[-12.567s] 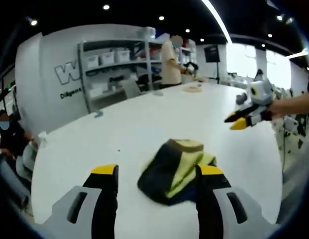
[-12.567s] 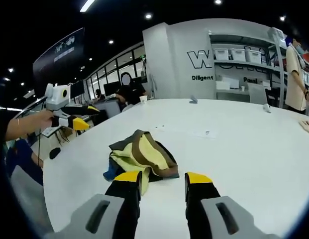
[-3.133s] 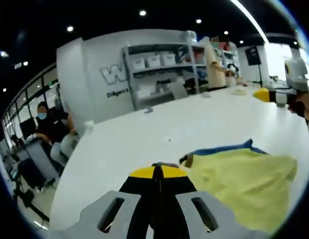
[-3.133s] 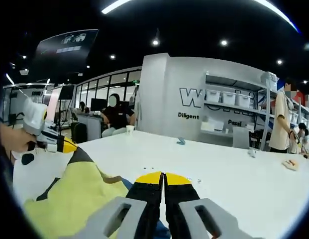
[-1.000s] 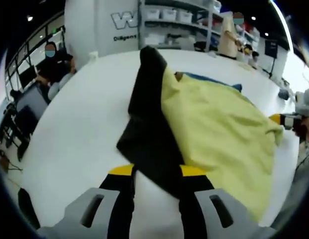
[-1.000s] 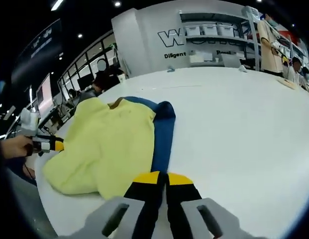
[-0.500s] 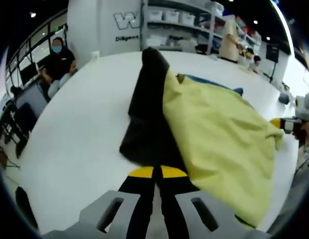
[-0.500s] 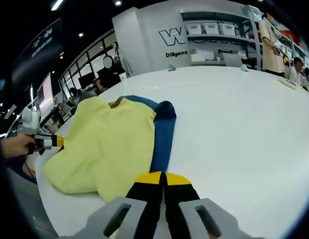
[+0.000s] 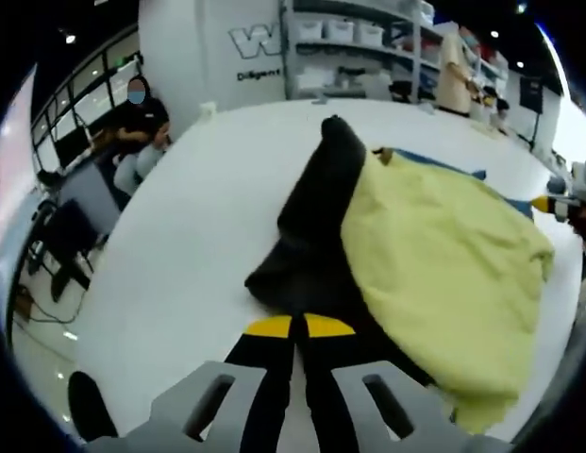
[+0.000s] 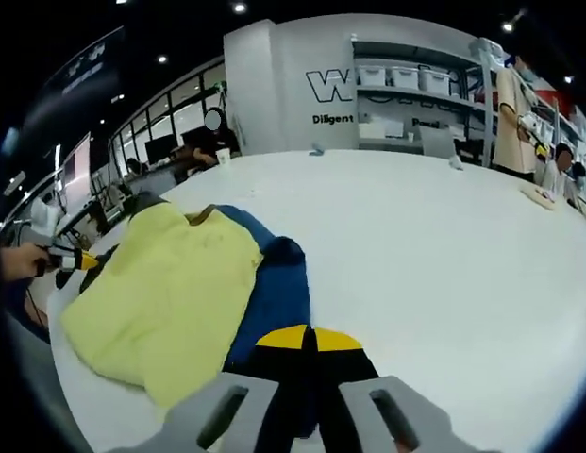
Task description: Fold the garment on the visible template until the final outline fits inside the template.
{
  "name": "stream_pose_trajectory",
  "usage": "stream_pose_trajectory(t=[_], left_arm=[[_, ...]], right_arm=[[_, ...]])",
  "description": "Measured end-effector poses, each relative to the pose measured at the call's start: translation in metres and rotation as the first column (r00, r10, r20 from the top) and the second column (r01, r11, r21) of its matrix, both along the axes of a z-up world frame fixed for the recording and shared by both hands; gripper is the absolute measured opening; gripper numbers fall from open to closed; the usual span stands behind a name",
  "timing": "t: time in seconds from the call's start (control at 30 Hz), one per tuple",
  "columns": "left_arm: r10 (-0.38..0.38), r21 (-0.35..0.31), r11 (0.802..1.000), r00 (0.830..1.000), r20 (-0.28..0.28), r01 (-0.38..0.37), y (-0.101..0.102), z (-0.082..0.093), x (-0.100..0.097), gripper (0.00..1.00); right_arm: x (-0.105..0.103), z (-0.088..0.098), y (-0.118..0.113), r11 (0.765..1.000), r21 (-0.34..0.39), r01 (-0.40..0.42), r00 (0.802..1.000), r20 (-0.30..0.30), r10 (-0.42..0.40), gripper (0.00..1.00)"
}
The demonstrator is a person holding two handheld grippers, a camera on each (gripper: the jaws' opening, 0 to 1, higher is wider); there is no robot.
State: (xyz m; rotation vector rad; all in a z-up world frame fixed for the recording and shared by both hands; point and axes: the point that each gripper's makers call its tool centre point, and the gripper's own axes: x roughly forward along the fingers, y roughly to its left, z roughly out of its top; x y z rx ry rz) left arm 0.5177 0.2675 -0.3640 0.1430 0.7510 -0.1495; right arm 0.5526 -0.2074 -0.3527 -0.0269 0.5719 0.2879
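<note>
Garment (image 9: 434, 245) spread near table (image 9: 198, 189) edge; we judge folding barely begun.
Left gripper (image 9: 300, 326) pinches black sleeve (image 9: 311, 236), right gripper (image 10: 309, 338) pinches blue sleeve (image 10: 274, 293); no template seen.

Pale yellow body on the garment (image 9: 443, 245), a black sleeve (image 9: 311, 226) at one side, a blue sleeve (image 10: 278, 293) at the other, perhaps a brown collar. The table (image 10: 443, 245) beneath is plain white. Both grippers' jaws: black, yellow-tipped, on grey bodies.
</note>
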Motion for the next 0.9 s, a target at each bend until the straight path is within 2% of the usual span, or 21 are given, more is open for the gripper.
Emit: stream_pose_trajectory(t=[0.17, 0.23, 0.33, 0.37, 0.43, 0.47, 0.53, 0.6, 0.63, 0.7, 0.77, 0.83, 0.9], left_arm=[[0.013, 0.059, 0.998, 1.0, 0.019, -0.014, 0.028, 0.017, 0.01, 0.0], [0.01, 0.092, 0.996, 1.0, 0.026, -0.013, 0.043, 0.02, 0.017, 0.0], [0.006, 0.129, 0.992, 1.0, 0.03, -0.01, 0.054, 0.025, 0.023, 0.0], [0.004, 0.167, 0.986, 0.999, 0.033, -0.009, 0.063, 0.031, 0.026, 0.0], [0.005, 0.184, 0.983, 0.999, 0.037, -0.012, 0.07, 0.033, 0.03, 0.0], [0.004, 0.194, 0.981, 0.999, 0.041, -0.012, 0.08, 0.034, 0.037, 0.0], [-0.004, 0.208, 0.978, 0.999, 0.039, -0.004, 0.081, 0.036, 0.04, 0.0], [-0.003, 0.204, 0.979, 0.999, 0.036, -0.004, 0.084, 0.038, 0.045, 0.0], [-0.013, 0.204, 0.979, 0.999, 0.035, 0.005, 0.089, 0.04, 0.051, 0.0], [-0.038, 0.244, 0.969, 0.999, 0.038, 0.028, 0.095, 0.047, 0.062, 0.0], [-0.036, 0.242, 0.97, 0.998, 0.048, 0.024, 0.103, 0.051, 0.073, 0.0], [-0.039, 0.248, 0.969, 0.998, 0.056, 0.024, 0.099, 0.06, 0.076, 0.0], [-0.039, 0.253, 0.967, 0.997, 0.068, 0.02, 0.105, 0.063, 0.086, 0.0]], right_arm=[[0.01, 0.009, -0.013, 0.998, -0.059, -0.02, 1.0, 0.012, 0.021, 0.0], [0.016, 0.009, -0.019, 0.996, -0.082, -0.026, 1.0, 0.014, 0.027, 0.0], [0.02, 0.012, -0.026, 0.993, -0.112, -0.027, 0.999, 0.016, 0.029, 0.0], [0.029, 0.009, -0.035, 0.992, -0.128, -0.018, 1.0, 0.022, 0.021, 0.0], [0.035, 0.011, -0.041, 0.989, -0.148, -0.013, 0.999, 0.029, 0.017, 0.0], [0.04, 0.014, -0.046, 0.987, -0.158, -0.008, 0.999, 0.037, 0.014, 0.0], [0.044, 0.026, -0.05, 0.985, -0.171, 0.006, 0.999, 0.046, 0.002, 0.0], [0.056, 0.027, -0.058, 0.982, -0.189, 0.011, 0.998, 0.056, -0.001, 0.0], [0.064, 0.034, -0.062, 0.98, -0.2, 0.018, 0.998, 0.066, -0.005, 0.0], [0.071, 0.037, -0.065, 0.978, -0.209, 0.02, 0.997, 0.073, -0.005, 0.0], [0.084, 0.041, -0.07, 0.974, -0.225, 0.021, 0.997, 0.082, -0.003, 0.0], [0.095, 0.044, -0.076, 0.97, -0.243, 0.021, 0.996, 0.089, 0.0, 0.0], [0.101, 0.049, -0.082, 0.968, -0.251, 0.031, 0.995, 0.098, -0.007, 0.0]])
